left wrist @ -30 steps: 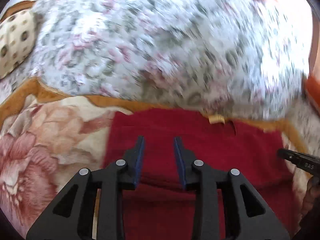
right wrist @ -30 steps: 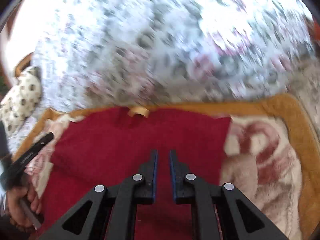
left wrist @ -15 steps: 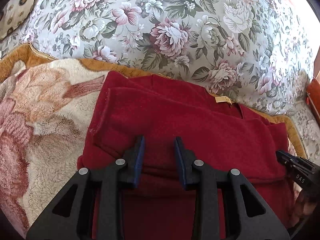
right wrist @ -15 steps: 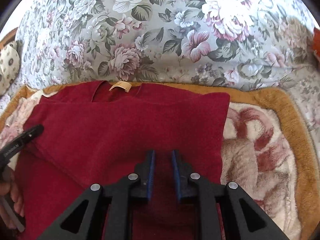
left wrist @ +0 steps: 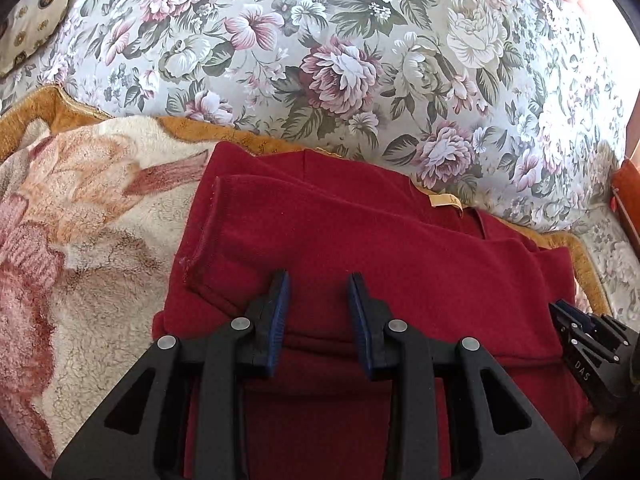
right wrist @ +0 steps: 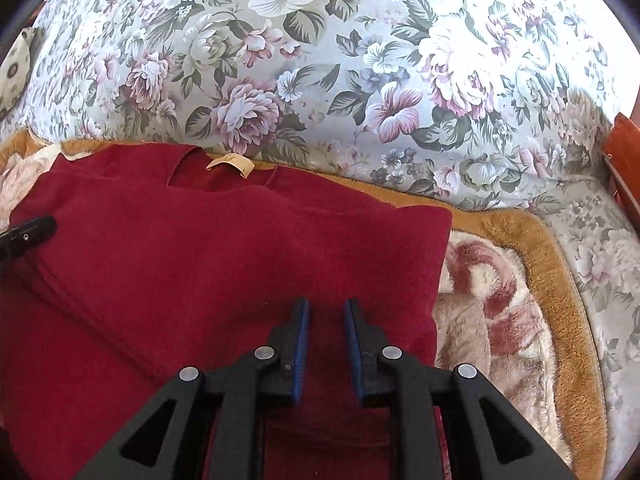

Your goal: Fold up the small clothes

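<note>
A dark red garment [left wrist: 360, 240] lies on a plush blanket, folded over, with a tan neck label [left wrist: 444, 201] at its far edge. It also shows in the right wrist view [right wrist: 224, 252] with its label [right wrist: 230, 166]. My left gripper [left wrist: 318, 280] is open and empty just above the folded part. My right gripper [right wrist: 326, 305] is open and empty above the garment's right part. The right gripper's tip shows at the right edge of the left wrist view [left wrist: 576, 328], and the left gripper's tip shows at the left edge of the right wrist view [right wrist: 28, 234].
The cream and pink blanket [left wrist: 80, 240] with an orange-brown border [right wrist: 560, 280] lies under the garment. A floral bedcover [left wrist: 340, 60] rises behind it. A spotted cushion [left wrist: 36, 12] sits far left. An orange-red wooden edge [right wrist: 624, 152] is at the right.
The right gripper's jaws have opened wider. Both grippers came to rest over the folded garment after a fast, blurred move. The left jaws stay open.
</note>
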### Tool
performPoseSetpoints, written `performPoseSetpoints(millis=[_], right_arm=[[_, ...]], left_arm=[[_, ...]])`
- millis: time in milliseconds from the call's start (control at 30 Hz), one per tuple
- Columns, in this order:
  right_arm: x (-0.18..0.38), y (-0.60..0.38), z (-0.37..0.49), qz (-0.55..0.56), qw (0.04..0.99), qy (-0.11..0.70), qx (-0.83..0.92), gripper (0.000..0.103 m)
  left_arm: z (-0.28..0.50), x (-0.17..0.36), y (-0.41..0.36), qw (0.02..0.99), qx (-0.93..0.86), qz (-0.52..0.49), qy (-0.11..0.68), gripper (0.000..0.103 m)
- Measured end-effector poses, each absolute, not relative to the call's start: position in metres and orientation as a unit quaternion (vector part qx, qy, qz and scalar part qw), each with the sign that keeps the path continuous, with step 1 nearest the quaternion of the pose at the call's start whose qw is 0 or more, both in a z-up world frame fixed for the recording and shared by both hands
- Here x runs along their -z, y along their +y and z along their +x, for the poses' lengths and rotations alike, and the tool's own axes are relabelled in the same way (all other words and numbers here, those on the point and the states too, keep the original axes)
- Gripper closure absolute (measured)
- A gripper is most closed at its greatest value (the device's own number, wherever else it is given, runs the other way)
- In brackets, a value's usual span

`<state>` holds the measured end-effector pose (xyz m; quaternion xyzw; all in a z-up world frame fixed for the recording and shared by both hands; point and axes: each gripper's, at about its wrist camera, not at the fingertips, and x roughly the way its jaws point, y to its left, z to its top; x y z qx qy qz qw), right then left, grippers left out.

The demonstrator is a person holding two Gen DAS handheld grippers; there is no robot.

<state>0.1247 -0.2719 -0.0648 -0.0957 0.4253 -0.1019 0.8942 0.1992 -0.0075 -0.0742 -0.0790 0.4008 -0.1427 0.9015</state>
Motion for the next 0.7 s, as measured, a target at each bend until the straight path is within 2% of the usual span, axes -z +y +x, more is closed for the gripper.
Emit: performPoseSetpoints(millis=[300,433,533,567,700], right_arm=[[0.058,-0.278,0.128,-0.078,0.897,0.428,0.083,0.086],[0.028,-0.334,0.142,0.045,0.92,0.37,0.119,0.081],[0.054,-0.361,0.163,0.126,0.889,0.435,0.072,0.08],[0.066,-0.365,0.166,0.127,0.879,0.455,0.067,0.08],[0.059,-0.372,0.158,0.129,0.893,0.428,0.063,0.081]], left_arm=[[0.199,0.074,-0.008,0.903,0.141,-0.077,0.399,0.074],[0.2,0.074,-0.01,0.904,0.137,-0.069,0.398,0.074],[0.2,0.075,-0.012,0.906,0.134,-0.063,0.397,0.074],[0.201,0.076,-0.013,0.906,0.134,-0.062,0.397,0.074],[0.2,0.076,-0.012,0.906,0.137,-0.067,0.395,0.074]])
